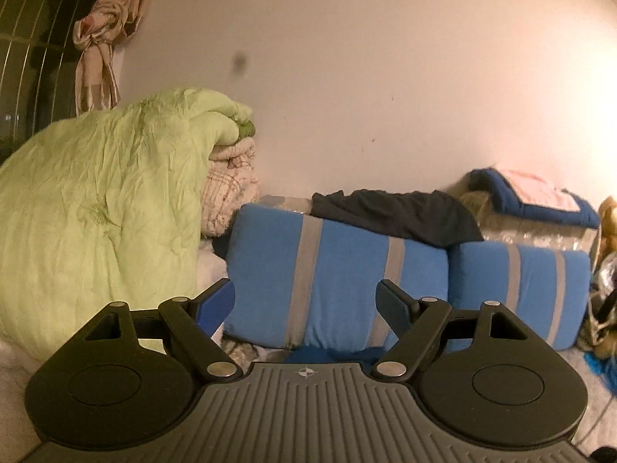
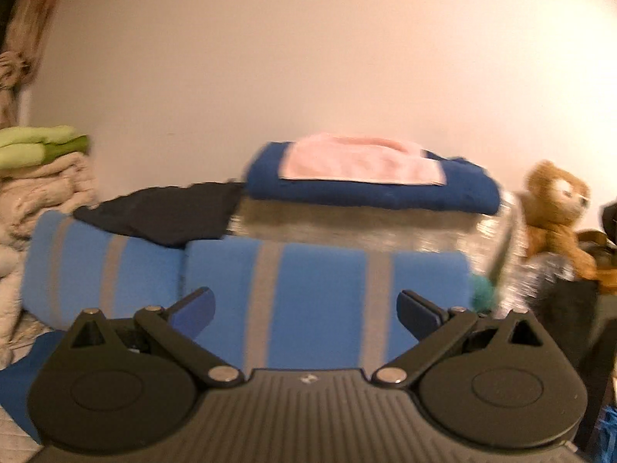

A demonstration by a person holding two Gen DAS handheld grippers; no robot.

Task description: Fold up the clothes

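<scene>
My left gripper point(image 1: 304, 301) is open and empty, raised and facing two blue pillows with grey stripes point(image 1: 335, 274). A dark garment point(image 1: 393, 216) lies draped over the pillows' top. A bit of blue cloth point(image 1: 327, 355) shows low, just beyond the gripper. My right gripper point(image 2: 306, 308) is open and empty, facing the same pillows point(image 2: 320, 297). Behind them a folded dark blue garment point(image 2: 370, 189) with a folded pink one point(image 2: 358, 162) on top rests on a shiny plastic-wrapped bundle point(image 2: 347, 227). The dark garment point(image 2: 166, 212) lies to its left.
A light green quilt point(image 1: 96, 200) is heaped on folded blankets point(image 1: 231, 185) at the left. A knotted curtain point(image 1: 100, 34) hangs by a dark window. A brown teddy bear point(image 2: 555, 208) sits at the right. A plain wall stands behind.
</scene>
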